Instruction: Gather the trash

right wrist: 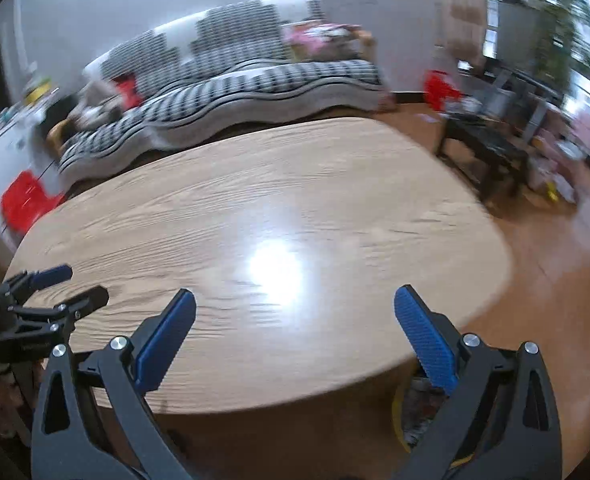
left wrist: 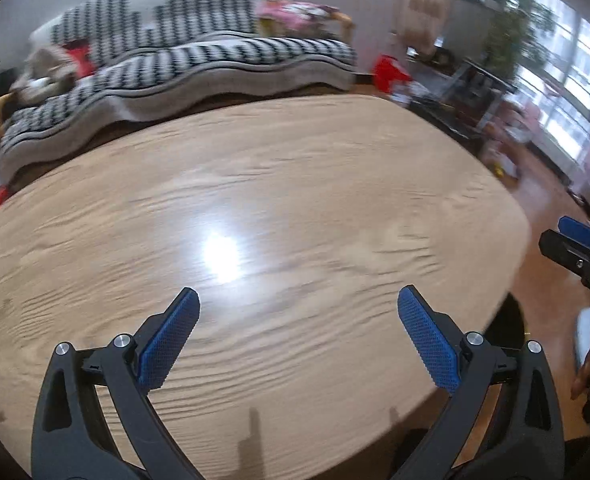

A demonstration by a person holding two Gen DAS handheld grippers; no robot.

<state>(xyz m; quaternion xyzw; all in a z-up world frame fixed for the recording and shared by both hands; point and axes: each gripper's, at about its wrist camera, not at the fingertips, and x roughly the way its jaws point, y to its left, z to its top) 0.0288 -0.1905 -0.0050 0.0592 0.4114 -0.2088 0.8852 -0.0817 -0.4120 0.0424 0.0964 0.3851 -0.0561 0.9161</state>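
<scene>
My left gripper (left wrist: 298, 300) is open and empty, held above the near part of a light wooden table (left wrist: 255, 184). My right gripper (right wrist: 294, 302) is open and empty, above the table's (right wrist: 255, 208) near right edge. Each gripper shows in the other's view: the right one at the far right (left wrist: 575, 248), the left one at the far left (right wrist: 51, 292). Below the right gripper, under the table edge, a yellow-rimmed bin (right wrist: 399, 416) holds what looks like crumpled trash (right wrist: 419, 408). No trash shows on the tabletop.
A black-and-white patterned sofa (left wrist: 199, 64) stands behind the table. A dark low table (right wrist: 483, 144) and shelving with clutter (left wrist: 475, 88) are at the right near the windows. Red items (right wrist: 23, 204) sit on the floor at left. Wooden floor (right wrist: 555, 264) lies to the right.
</scene>
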